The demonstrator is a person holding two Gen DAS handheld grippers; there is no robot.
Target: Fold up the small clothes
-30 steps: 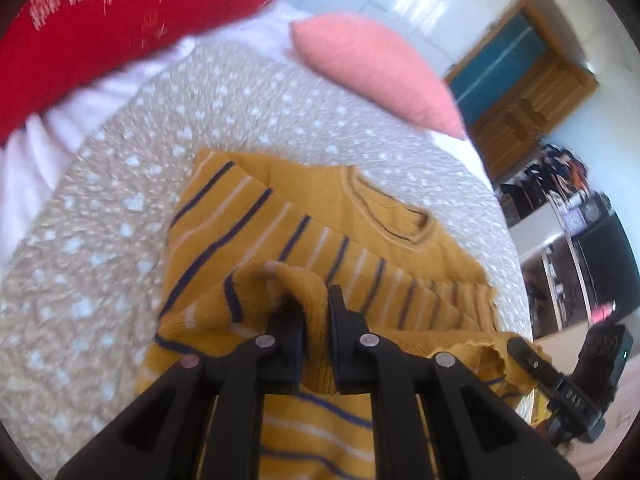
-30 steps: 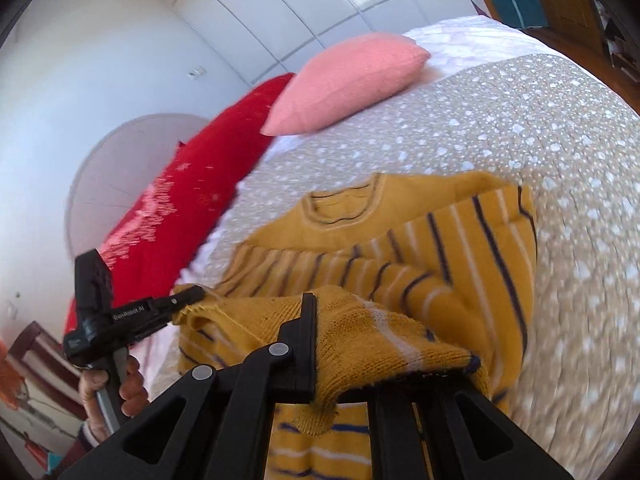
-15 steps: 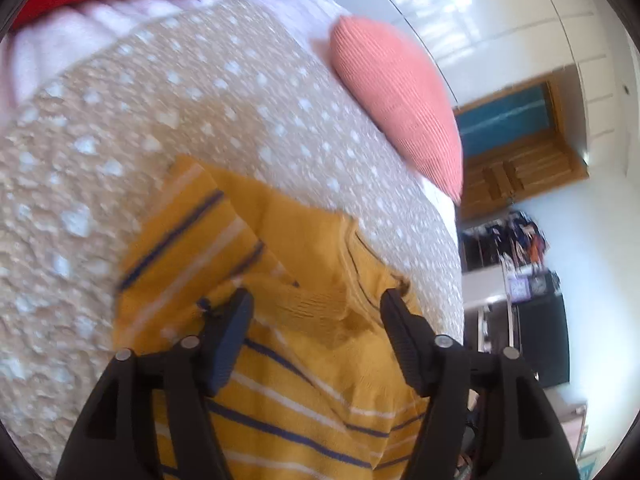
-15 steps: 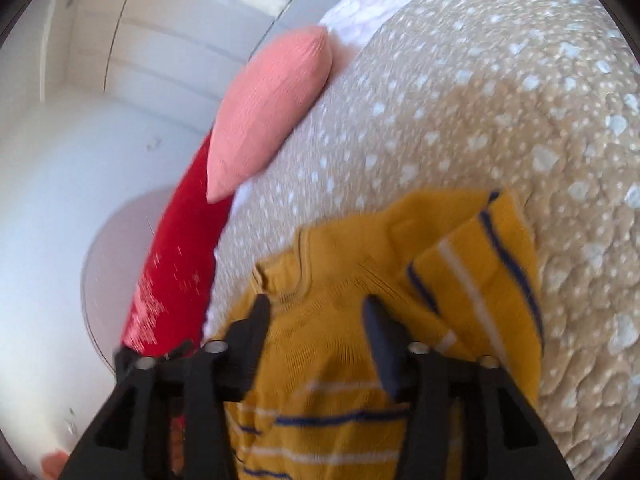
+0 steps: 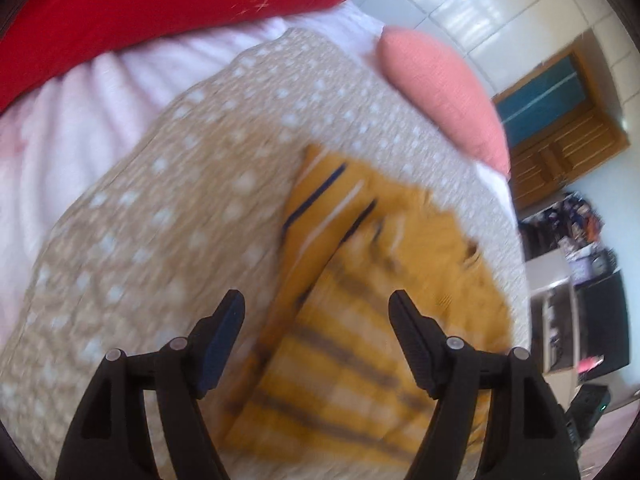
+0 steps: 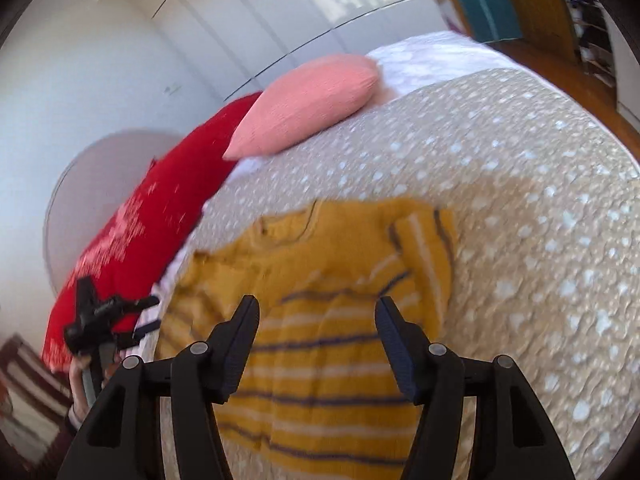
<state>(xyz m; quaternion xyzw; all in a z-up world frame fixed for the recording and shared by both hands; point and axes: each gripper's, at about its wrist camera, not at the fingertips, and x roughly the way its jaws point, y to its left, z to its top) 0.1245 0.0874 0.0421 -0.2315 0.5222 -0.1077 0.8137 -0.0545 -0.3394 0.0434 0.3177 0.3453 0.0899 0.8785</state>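
Folding stage, both wrist views. The mustard striped sweater [image 6: 320, 320] lies on the dotted beige bedspread [image 6: 540, 220], its lower part laid up over the body, the neckline at the far side toward the pink pillow [image 6: 312, 100] and red pillow [image 5: 140, 12]. I hold the left gripper [image 5: 316, 340] above the near left edge of the sweater, jaws wide apart and holding nothing; the right gripper [image 6: 316, 340] hangs over the near striped panel, likewise spread and empty. Risk, as I judge it: the knit is thick and springy, so the loose fold may creep open, and a low pass could snag the folded edge with a finger and drag the layers askew.
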